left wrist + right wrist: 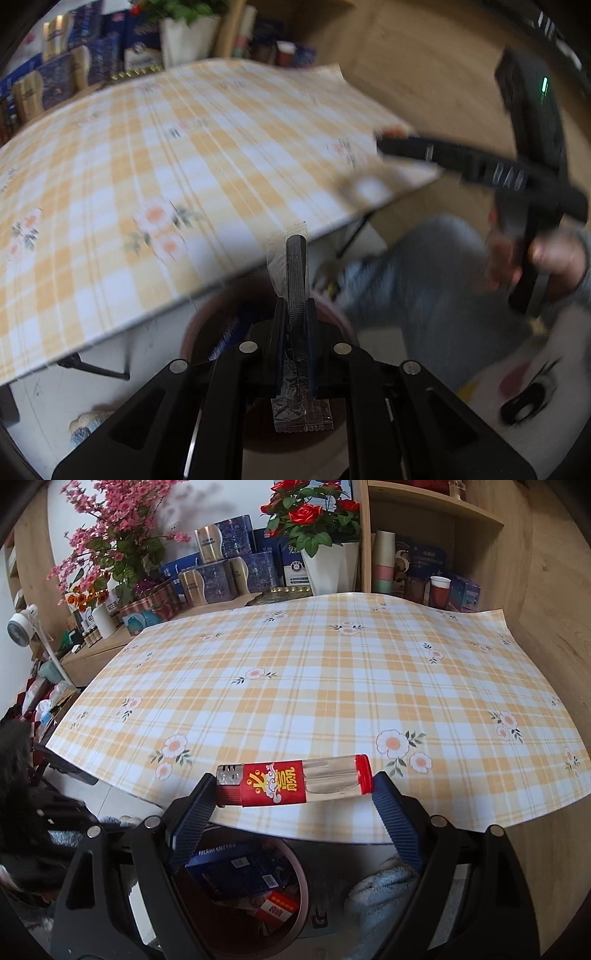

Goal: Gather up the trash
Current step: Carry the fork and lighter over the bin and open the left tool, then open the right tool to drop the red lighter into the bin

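Both tongs gripped trash: my left gripper [295, 306] pinched a clear wrapper [291, 387], my right gripper [295, 786] clamped a lighter [293, 780]. Each hung above the bin [301, 897], which held a blue box [236, 871].

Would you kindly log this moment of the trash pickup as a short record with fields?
left gripper: shut on a clear plastic wrapper
right gripper: holds a red lighter lengthwise, a pad at each end
lighter position: over the near edge of the table
trash bin: on the floor below the table edge, under both grippers
bin contents: a blue box and a red pack
table: yellow plaid cloth with flowers
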